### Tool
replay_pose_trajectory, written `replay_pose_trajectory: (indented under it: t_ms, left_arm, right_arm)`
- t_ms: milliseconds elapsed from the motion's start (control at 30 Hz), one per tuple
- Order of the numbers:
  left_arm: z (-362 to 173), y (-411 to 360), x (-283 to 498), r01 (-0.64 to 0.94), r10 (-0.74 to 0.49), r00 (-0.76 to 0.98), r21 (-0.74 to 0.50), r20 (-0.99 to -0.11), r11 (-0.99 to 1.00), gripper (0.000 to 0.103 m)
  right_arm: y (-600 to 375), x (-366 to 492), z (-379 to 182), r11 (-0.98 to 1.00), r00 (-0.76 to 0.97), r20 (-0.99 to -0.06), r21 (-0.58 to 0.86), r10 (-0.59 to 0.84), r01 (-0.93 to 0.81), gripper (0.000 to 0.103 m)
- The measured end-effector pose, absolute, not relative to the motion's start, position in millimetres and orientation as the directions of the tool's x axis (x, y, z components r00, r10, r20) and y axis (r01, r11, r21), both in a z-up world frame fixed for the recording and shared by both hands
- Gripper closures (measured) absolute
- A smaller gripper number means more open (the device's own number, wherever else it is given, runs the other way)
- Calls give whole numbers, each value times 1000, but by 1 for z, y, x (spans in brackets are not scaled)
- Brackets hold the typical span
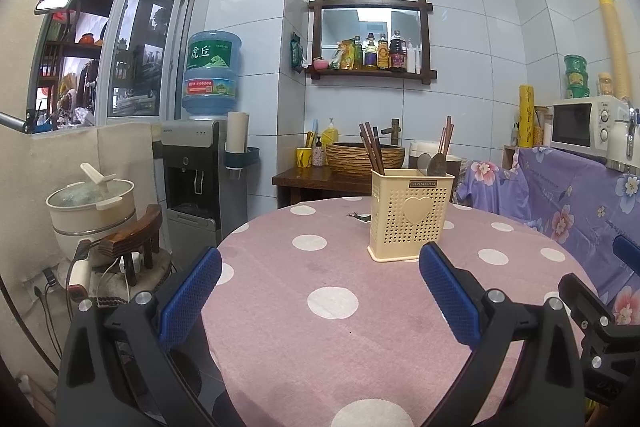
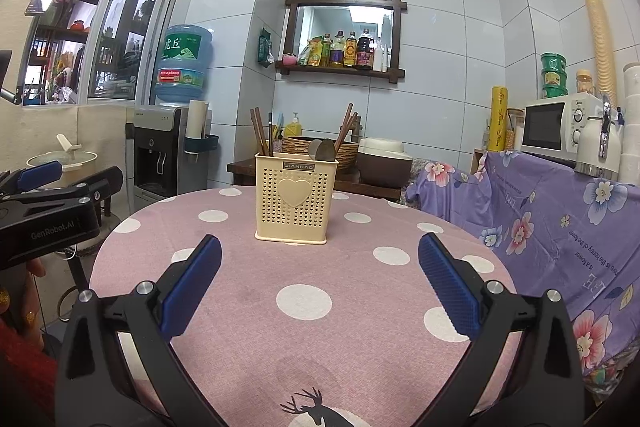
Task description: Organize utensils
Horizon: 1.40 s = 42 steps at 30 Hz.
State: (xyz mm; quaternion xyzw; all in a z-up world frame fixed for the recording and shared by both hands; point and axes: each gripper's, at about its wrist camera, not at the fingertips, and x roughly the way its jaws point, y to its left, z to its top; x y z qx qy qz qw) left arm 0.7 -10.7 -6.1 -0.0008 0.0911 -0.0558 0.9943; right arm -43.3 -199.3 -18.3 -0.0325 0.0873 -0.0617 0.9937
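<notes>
A cream perforated utensil holder (image 1: 410, 215) with a heart on its front stands on the round pink polka-dot table (image 1: 332, 311). It also shows in the right wrist view (image 2: 295, 198). Brown chopsticks (image 1: 371, 151) and two spoons (image 1: 433, 163) stand upright in it; in the right wrist view the chopsticks (image 2: 261, 135) and spoons (image 2: 322, 150) show too. My left gripper (image 1: 320, 259) is open and empty, short of the holder. My right gripper (image 2: 320, 247) is open and empty, in front of the holder. The left gripper (image 2: 56, 183) shows at the left edge of the right wrist view.
A purple floral cloth (image 2: 560, 227) covers a counter to the right, with a microwave (image 2: 560, 127) and a white flask (image 2: 598, 147) on it. A water dispenser (image 1: 200, 163), a pot (image 1: 92, 203) and a small wooden stool (image 1: 132, 239) stand left. A wooden stand with a woven basin (image 1: 364, 155) is behind the table.
</notes>
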Motion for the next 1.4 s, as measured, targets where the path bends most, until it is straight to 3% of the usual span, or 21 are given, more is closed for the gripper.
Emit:
replay_pose_trajectory:
  t_ms: [1400]
  left_arm:
    - [-5,-5,4,116,-114,973,-3,-199,993,5]
  right_arm:
    - [-202,-40,-19,991,976,-178,-70,-129,118,6]
